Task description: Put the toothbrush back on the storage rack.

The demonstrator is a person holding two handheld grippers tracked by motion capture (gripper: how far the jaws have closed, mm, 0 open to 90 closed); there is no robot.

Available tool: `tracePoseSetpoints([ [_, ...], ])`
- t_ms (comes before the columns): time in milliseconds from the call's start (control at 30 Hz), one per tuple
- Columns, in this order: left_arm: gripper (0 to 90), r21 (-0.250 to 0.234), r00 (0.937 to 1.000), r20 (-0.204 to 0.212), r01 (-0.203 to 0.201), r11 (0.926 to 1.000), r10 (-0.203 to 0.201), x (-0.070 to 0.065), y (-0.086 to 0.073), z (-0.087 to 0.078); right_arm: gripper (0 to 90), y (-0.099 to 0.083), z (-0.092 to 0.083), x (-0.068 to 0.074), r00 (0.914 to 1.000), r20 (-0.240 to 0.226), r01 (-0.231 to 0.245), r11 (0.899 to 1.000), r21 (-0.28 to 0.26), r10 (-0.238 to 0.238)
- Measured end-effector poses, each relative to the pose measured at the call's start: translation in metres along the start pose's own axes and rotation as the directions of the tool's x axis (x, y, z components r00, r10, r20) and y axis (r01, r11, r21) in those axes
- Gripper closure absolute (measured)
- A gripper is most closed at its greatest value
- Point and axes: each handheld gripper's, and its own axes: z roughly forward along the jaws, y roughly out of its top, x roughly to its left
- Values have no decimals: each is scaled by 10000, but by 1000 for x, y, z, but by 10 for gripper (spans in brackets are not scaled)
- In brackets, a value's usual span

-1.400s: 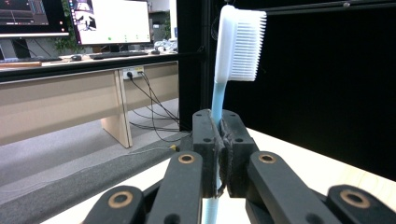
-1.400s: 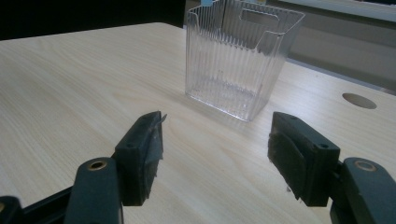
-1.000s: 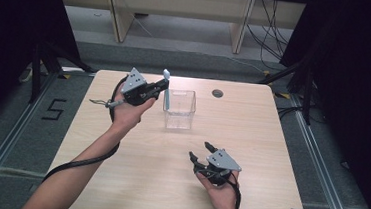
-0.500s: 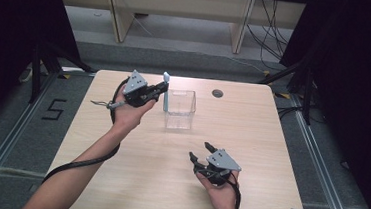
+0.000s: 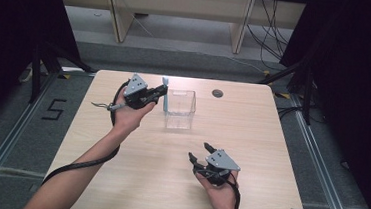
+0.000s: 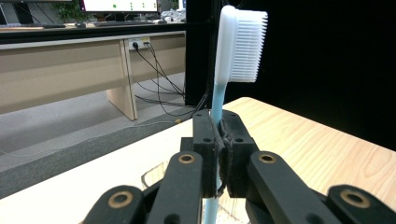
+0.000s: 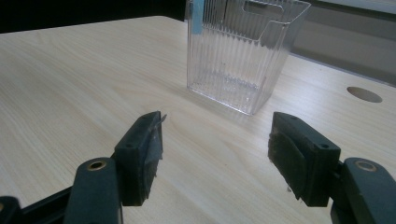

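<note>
My left gripper (image 5: 163,92) is shut on the light blue handle of a toothbrush (image 6: 239,44), which stands upright with its white bristle head on top. In the high view the toothbrush (image 5: 164,90) hangs at the left wall of a clear ribbed plastic box (image 5: 180,109) at the table's far middle. The box (image 7: 243,51) also stands ahead in the right gripper view, the blue handle (image 7: 196,16) at its left edge. My right gripper (image 5: 200,153) rests open near the table's front, its jaws wide apart with nothing between them.
The light wooden table (image 5: 271,141) has a round cable hole (image 5: 218,93) at its far right. Behind the table stand a bench (image 5: 181,4) and loose cables on the floor. Dark curtains close both sides.
The left gripper with the toothbrush has shifted slightly toward the box's left wall. The right gripper has stayed put.
</note>
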Motion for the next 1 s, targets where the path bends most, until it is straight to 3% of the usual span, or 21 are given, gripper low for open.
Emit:
tracePoseSetpoints([
  [67,858,35,10000,4,26,10000,-26,0,-1,0,360,0,1,2,9997,-48,-228,9997,-21,228],
  [167,858,65,10000,-7,38,10000,-38,0,-3,1,360,0,0,0,10000,8,-12,10000,-39,12],
  [667,858,399,9999,-22,149,9991,-148,2,-12,4,359,-1,1,0,10000,9,-10,10000,-4,10],
  [833,857,505,9998,-24,205,9985,-204,3,-15,5,359,-1,0,3,9990,-83,-431,9989,208,433],
  [867,857,537,9998,-34,214,9983,-213,3,-16,6,359,-1,1,0,10000,17,-1,10000,1,1],
  [967,857,590,9997,-33,241,9980,-240,3,-18,7,359,-1,1,0,10000,8,-25,10000,2,25],
  [1000,857,729,9991,-37,432,9964,-430,3,-19,7,359,-1,1,-1,10000,7,51,10000,-5,-51],
])
